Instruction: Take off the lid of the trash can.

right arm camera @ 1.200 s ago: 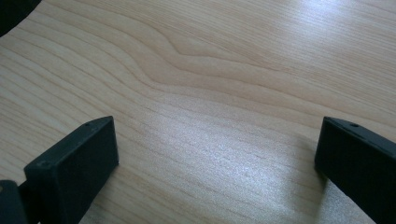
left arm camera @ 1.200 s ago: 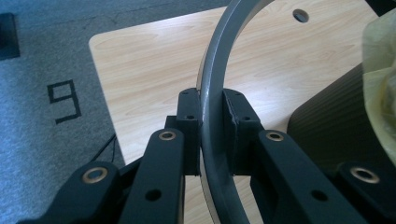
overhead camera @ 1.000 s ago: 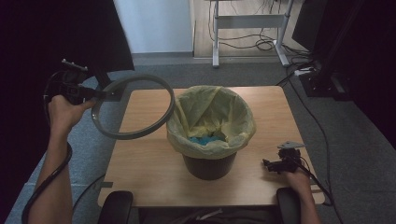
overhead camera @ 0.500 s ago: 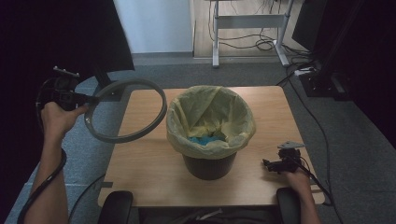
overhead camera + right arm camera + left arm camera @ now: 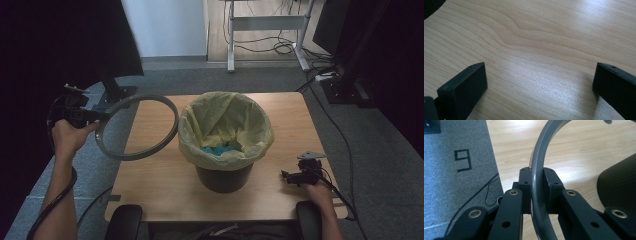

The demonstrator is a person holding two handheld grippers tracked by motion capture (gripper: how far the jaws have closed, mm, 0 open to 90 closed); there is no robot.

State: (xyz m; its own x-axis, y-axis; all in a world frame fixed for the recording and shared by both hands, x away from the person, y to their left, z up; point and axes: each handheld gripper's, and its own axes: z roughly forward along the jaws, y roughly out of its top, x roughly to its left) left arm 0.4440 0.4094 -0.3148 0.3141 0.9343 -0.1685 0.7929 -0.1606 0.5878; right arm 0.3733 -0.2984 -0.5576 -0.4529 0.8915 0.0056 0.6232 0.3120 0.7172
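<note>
Left gripper [image 5: 95, 116] carried grey ring [image 5: 137, 127] further left, away from bin [image 5: 225, 137]; ring now hangs past table's [image 5: 160, 185] left edge, lower.

We see the bin [image 5: 225, 165] standing mid-table [image 5: 165, 185], a bag [image 5: 225, 125] lining it and something lying inside. Left of it, the ring [image 5: 137, 127] hangs over the table's left edge, clamped in the left gripper [image 5: 97, 116]. The right gripper [image 5: 287, 176] sits at the near right, on the tabletop.
</note>
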